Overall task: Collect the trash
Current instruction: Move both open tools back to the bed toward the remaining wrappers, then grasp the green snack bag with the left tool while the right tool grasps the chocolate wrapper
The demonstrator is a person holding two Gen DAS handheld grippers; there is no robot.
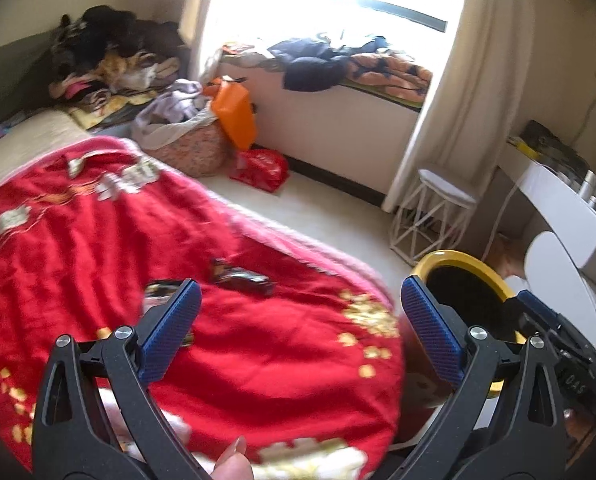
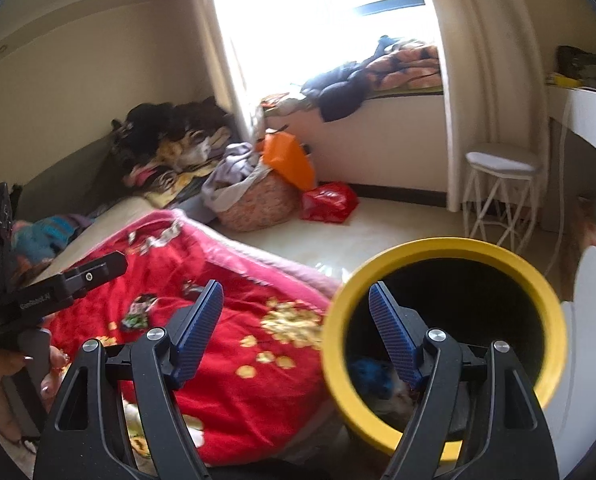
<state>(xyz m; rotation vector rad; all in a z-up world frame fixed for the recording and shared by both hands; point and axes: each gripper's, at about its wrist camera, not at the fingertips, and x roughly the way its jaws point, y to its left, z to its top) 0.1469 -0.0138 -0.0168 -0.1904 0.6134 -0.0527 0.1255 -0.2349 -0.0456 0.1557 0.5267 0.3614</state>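
A dark wrapper (image 1: pixel 240 277) lies on the red blanket (image 1: pixel 258 360), a little beyond my left gripper (image 1: pixel 300 292), which is open and empty. A second wrapper (image 1: pixel 160 288) sits by my left fingertip. A yellow-rimmed black bin (image 2: pixel 442 344) stands beside the bed; it also shows in the left wrist view (image 1: pixel 466 280). My right gripper (image 2: pixel 296 292) is open and empty, its right finger over the bin's mouth. Blue and pale trash (image 2: pixel 372 376) lies inside the bin. Two small wrappers (image 2: pixel 140 310) show on the blanket (image 2: pixel 238 340) in the right wrist view.
A white wire stool (image 1: pixel 438 212) and a white desk (image 1: pixel 558 204) stand right of the bin. A red bag (image 1: pixel 260 168), an orange bag (image 1: pixel 234 112) and a laundry basket (image 1: pixel 190 144) sit on the floor by the window seat. Clothes are piled at the bed's far end.
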